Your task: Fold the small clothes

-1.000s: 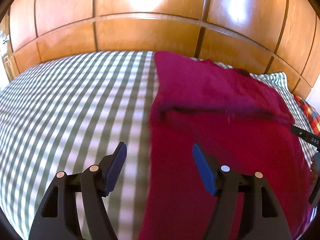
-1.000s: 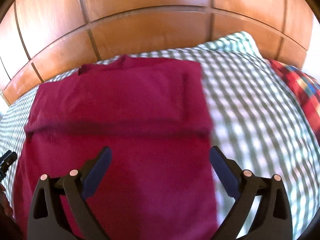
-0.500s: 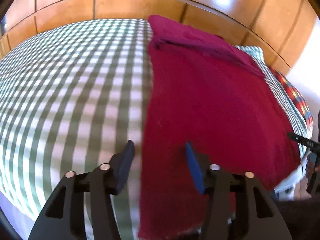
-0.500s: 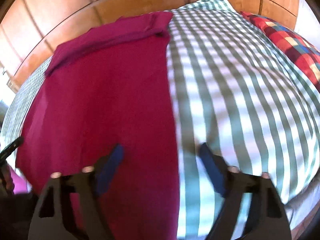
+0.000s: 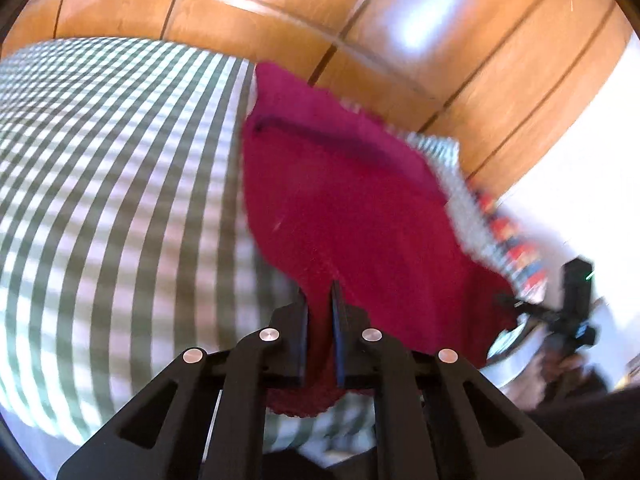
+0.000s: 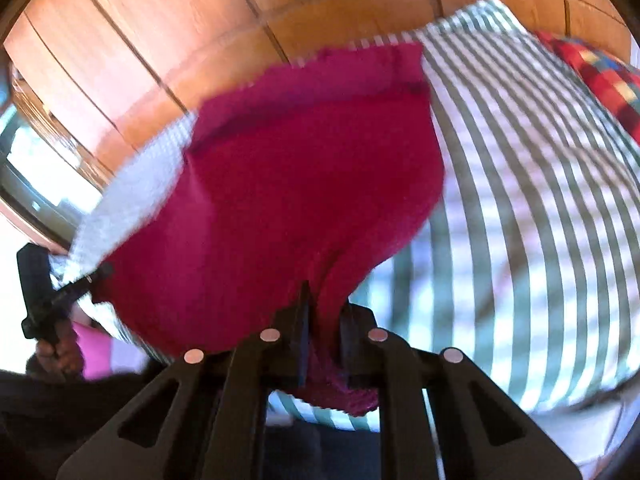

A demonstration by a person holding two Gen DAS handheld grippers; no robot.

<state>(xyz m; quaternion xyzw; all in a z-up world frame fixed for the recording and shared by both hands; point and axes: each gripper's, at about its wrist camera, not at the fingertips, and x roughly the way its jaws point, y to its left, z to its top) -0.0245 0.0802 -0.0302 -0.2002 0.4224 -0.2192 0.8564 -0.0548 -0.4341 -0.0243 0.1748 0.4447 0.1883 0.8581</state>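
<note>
Left wrist: claw (image 5: 320, 312) pinching garment (image 5: 340, 192)

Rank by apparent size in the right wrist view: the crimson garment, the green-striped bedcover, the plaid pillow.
1-2. crimson garment and green-striped bedcover: too similar to rank, and the garment is lifted toward the camera by the right tongs.
3. plaid pillow, clearly smallest, partly cropped.

I am seeing a bed covered in a green-and-white checked sheet (image 5: 112, 184), running up to a glossy wooden panelled headboard (image 5: 280, 12) divided by dark grooves. Daylight is glaring in pale patches off the wood. A red plaid cushion (image 6: 600, 76) is lying at the right edge. A bright window area (image 6: 24, 168) is showing far left, blurred.
</note>
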